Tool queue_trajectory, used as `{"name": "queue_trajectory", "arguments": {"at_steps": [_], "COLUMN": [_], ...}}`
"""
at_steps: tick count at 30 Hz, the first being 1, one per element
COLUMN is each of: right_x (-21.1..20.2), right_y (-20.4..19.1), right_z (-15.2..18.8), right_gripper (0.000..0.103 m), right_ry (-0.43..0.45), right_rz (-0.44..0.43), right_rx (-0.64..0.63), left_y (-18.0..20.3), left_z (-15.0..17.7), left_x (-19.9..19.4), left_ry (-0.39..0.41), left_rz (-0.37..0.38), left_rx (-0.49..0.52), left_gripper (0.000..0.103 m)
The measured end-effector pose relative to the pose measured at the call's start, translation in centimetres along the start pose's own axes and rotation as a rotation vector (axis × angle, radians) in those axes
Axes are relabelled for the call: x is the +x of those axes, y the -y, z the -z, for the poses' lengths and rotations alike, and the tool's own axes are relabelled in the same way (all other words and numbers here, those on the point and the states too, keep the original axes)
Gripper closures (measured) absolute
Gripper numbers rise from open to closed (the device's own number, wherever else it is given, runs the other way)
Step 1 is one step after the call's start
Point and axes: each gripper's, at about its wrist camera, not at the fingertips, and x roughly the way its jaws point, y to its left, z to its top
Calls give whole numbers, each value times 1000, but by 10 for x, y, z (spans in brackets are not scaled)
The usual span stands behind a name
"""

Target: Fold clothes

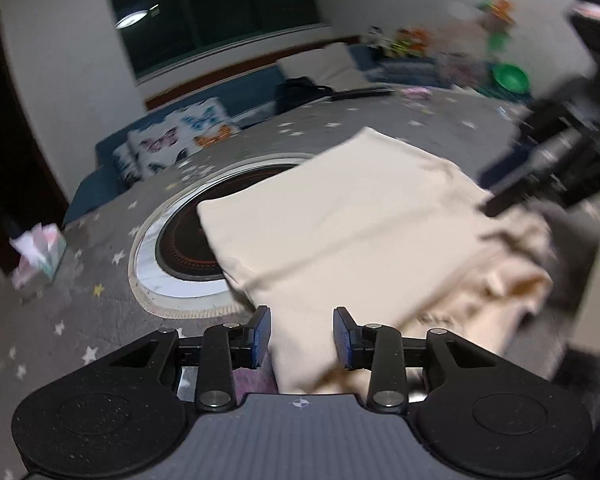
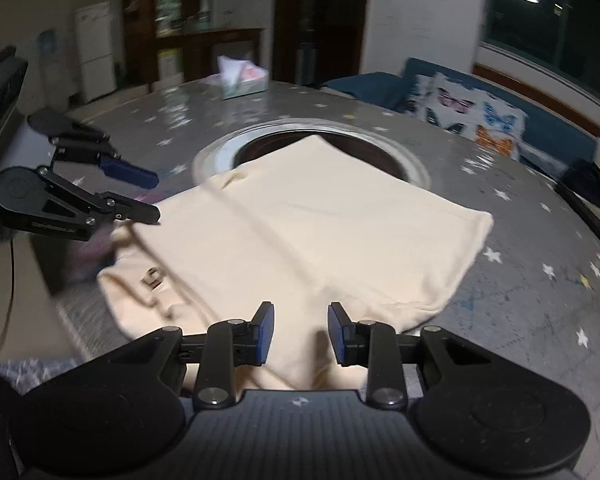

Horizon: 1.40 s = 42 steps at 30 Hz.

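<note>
Round grey star-print table [image 2: 520, 320], sunken burner ring [image 2: 416, 168] centre; blue sofa [image 2: 548, 128] at 2 o'clock. Cream garment [image 2: 300, 232] overlaps ring. Left gripper [image 1: 302, 334] and right gripper [image 2: 301, 330] both apart over cloth.

We see white walls [image 2: 420, 20] and a dark window [image 1: 216, 12] mirroring 1 ceiling lamp [image 1: 132, 20]. A blue sofa [image 2: 556, 136] carries butterfly cushions [image 2: 472, 116]. Left, a white fridge [image 2: 96, 52] stands beside dark wooden cabinets [image 2: 204, 40].

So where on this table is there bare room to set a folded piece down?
Free: the starred tablecloth right of the cream garment, and between the round inset and the tissue box. Crowded: the garment's left edge by the left hand-held gripper.
</note>
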Motion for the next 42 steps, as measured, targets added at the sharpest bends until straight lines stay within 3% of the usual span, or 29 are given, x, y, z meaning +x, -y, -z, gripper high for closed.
{"name": "queue_trajectory", "arguments": {"at_steps": [4,8,14,17,19,22,29,31,34,36,41,42], "right_x": [8,1,-7,-13,-19,-28,-16,-10,1,3,-4,-4], "right_y": [-3,-1,-10,-15,-19,-25,-50,-53,-48,-37,-10,-7], "right_z": [7,10,14,14,13,13,21,22,22,21,11,9], "right_gripper": [74,74,63,54,51,41,39,41,54,72,86,88], "right_ry": [-54,-55,-99,-97,-89,-83,-59,-41,-63,-74,-68,-64], "right_rz": [-16,-24,-24,-20,-15,-17,-14,1,48,47,19,17], "right_rx": [-12,3,-79,-118,-150,-206,-353,-376,-368,-305,-140,-119], "left_y": [19,35,51,56,54,43,16,12,9,8,16,18], "left_z": [14,25,27,26,22,14,-17,-22,-22,-19,-1,3], "left_x": [-17,-20,-9,-2,0,3,18,22,27,24,7,5], "left_ry": [9,12,54,74,83,95,87,85,68,67,81,79], "left_rz": [32,53,60,66,74,92,122,128,125,128,100,87], "left_rx": [134,246,292,285,262,188,31,19,14,11,60,75], "left_gripper": [62,59,58,59,79,92,94,94,94,92,84,78]}}
